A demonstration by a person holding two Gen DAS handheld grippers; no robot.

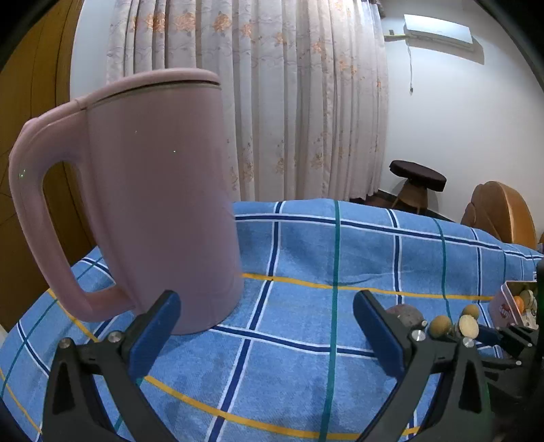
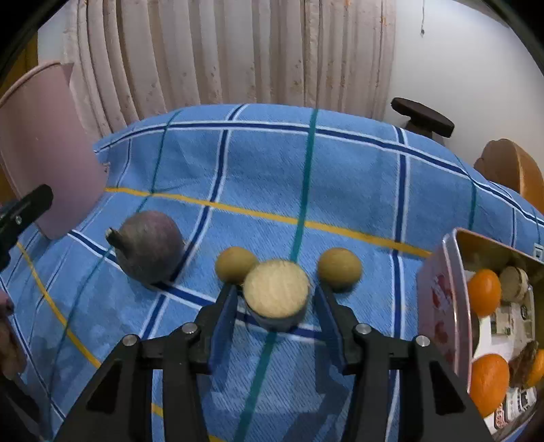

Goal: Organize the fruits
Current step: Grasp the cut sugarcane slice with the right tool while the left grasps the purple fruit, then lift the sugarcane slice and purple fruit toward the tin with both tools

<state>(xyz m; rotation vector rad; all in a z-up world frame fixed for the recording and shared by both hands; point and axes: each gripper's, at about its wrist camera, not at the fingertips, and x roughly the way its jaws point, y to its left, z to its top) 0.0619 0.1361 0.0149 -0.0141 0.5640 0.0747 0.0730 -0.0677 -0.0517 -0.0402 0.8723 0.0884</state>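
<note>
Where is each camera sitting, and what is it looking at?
Left wrist: sits on the left gripper, facing the pink kettle and curtain; its open blue fingers show.
Right wrist: sits on the right gripper, tilted down at a round tan disc between its fingers, near a tin of oranges.
Both see the blue checked cloth, kettle, purple fruit and stool.

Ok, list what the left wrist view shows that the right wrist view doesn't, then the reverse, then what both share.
Left wrist only: the kettle's handle and lid, the air conditioner, the left gripper's open jaws. Right wrist only: the purple fruit's stem, the nearest orange in the box. Both: checked cloth, kettle body, tan disc, two brown fruits, curtain, stool.
</note>
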